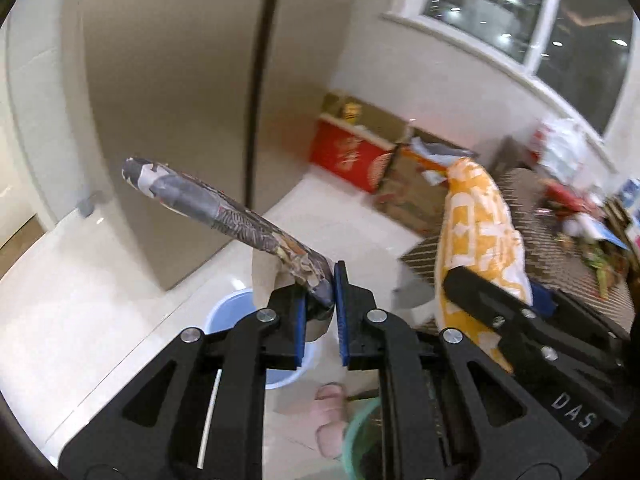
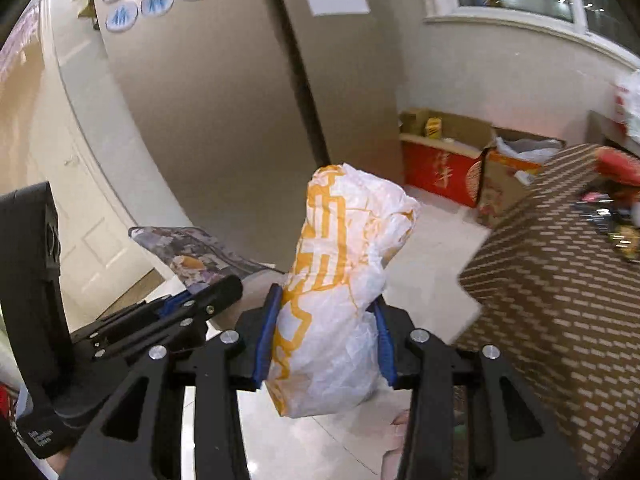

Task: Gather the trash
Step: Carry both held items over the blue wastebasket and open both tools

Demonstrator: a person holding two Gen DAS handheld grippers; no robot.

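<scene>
My left gripper is shut on a crumpled grey printed wrapper, which sticks up and to the left in the air. My right gripper is shut on a bunched white and orange plastic bag that stands up between the pads. The bag also shows in the left wrist view, held by the right gripper. The wrapper and the left gripper show at the left of the right wrist view. Both grippers are side by side above the floor.
A light blue bucket and a green bin stand on the tiled floor below. A table with a brown patterned cloth holds clutter at the right. Red and cardboard boxes sit against the far wall. A fridge stands ahead.
</scene>
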